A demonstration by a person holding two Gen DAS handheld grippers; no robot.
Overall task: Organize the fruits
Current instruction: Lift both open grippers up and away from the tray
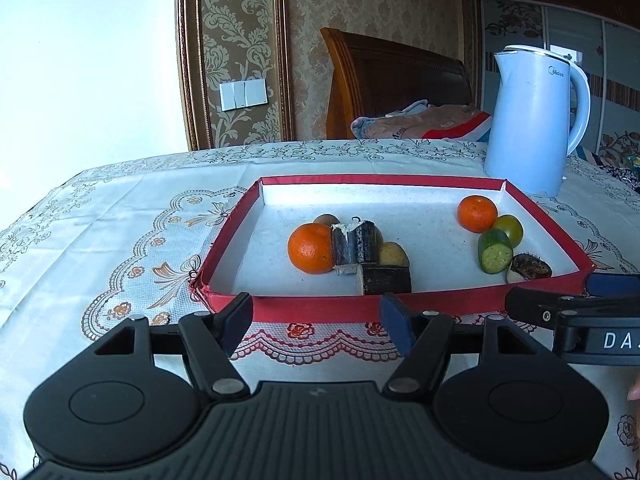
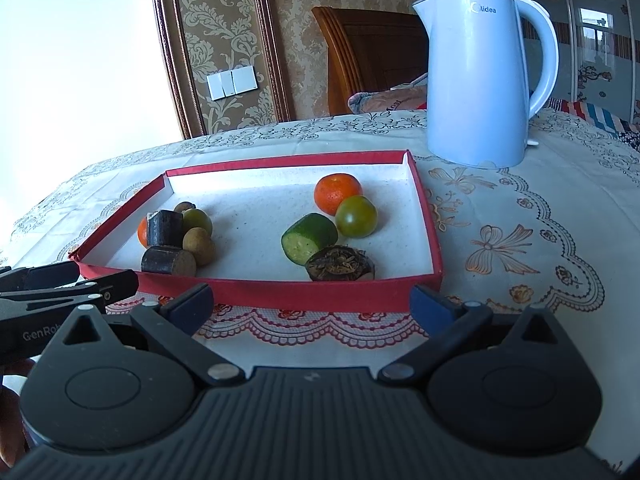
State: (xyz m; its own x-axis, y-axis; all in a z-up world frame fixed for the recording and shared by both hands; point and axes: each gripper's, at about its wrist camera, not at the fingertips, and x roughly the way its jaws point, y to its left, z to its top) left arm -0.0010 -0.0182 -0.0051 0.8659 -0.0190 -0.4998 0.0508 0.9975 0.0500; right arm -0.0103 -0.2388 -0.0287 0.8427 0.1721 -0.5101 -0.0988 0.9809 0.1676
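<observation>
A shallow red-rimmed tray (image 1: 400,179) (image 2: 280,294) lies on the table. Its left group holds an orange (image 1: 310,248), two dark sugarcane pieces (image 1: 358,242) (image 2: 168,261), a small brown fruit (image 2: 199,245) and a green tomato (image 2: 197,220). Its right group holds an orange (image 2: 337,193), a green tomato (image 2: 356,216), a cucumber piece (image 2: 309,238) and a dark round piece (image 2: 340,268). My left gripper (image 1: 316,318) is open and empty before the tray's near rim. My right gripper (image 2: 310,306) is open and empty at the near rim, right of the left one.
A light blue electric kettle (image 2: 476,76) stands behind the tray's right corner. The table has a white embroidered cloth (image 1: 120,232). A wooden headboard (image 1: 392,76) and bedding sit behind the table. The table edge curves away at the left.
</observation>
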